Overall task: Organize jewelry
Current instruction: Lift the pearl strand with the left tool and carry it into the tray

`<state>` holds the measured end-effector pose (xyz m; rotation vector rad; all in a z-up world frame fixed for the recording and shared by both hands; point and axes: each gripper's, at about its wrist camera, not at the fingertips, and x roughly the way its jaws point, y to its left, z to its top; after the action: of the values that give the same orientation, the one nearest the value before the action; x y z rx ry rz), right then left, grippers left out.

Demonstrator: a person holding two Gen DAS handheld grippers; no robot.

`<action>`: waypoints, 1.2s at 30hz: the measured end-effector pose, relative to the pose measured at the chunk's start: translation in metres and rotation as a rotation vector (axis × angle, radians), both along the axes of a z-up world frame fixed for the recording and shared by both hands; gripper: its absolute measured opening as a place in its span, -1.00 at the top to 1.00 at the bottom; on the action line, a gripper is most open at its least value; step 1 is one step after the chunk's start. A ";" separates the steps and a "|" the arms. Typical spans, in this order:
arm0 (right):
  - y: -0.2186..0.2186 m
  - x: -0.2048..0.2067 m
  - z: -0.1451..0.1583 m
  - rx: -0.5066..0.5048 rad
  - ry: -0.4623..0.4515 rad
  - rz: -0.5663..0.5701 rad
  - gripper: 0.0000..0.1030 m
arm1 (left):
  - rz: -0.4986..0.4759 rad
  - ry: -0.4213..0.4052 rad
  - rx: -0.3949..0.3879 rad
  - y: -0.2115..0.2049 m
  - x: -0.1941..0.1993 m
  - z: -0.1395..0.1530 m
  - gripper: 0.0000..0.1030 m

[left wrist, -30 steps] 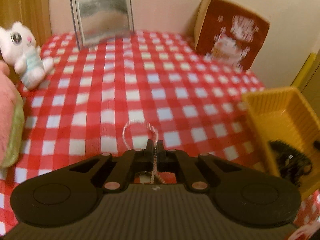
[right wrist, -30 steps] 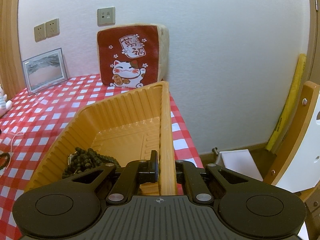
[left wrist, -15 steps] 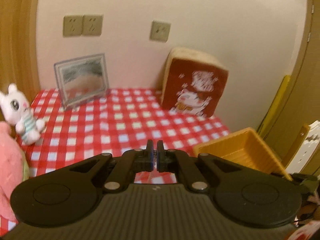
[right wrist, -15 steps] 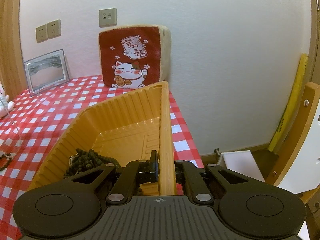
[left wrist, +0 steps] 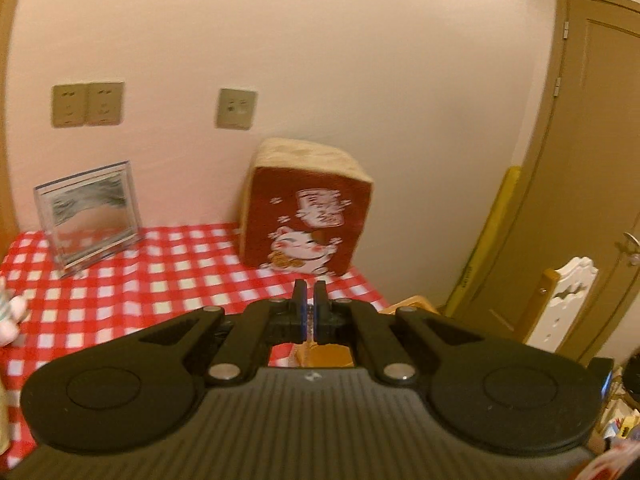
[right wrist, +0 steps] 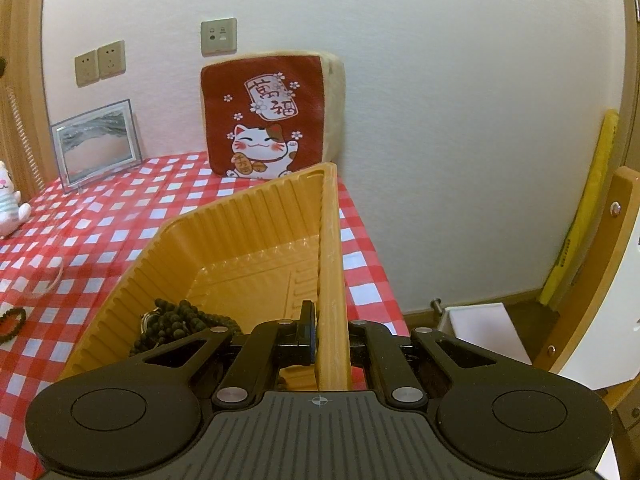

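Jewelry was in two places in the right wrist view. A dark bead necklace (right wrist: 176,320) lay inside the orange tray (right wrist: 240,224), at its lower left, and a small dark bracelet (right wrist: 12,318) lay on the red checked table (right wrist: 100,216) at the left edge of the frame, beside a thin pale loop (right wrist: 50,280) which was blurred. The right claw (right wrist: 326,336) was closed on the right wall of the tray. In the left wrist view the left claw (left wrist: 309,312) was closed, lifted above the table; I could not tell if something thin was between its fingers. Behind it stood a cat cushion (left wrist: 308,212) and a picture frame (left wrist: 90,212).
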<state>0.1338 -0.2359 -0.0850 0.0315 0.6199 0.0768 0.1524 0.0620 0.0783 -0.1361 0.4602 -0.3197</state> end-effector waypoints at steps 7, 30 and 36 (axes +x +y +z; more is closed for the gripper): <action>0.000 0.000 0.001 0.001 -0.005 0.003 0.90 | -0.075 -0.025 -0.037 -0.040 0.025 0.008 0.97; -0.001 -0.001 0.003 0.000 -0.005 -0.003 0.90 | -0.249 0.292 -0.149 -0.141 0.048 -0.103 0.97; 0.000 0.000 0.003 0.000 0.000 -0.005 0.90 | -0.212 0.420 -0.114 -0.140 0.043 -0.152 0.97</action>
<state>0.1339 -0.2361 -0.0824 0.0329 0.6194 0.0723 0.1952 -0.0781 -0.0734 -0.2691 0.8763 -0.5298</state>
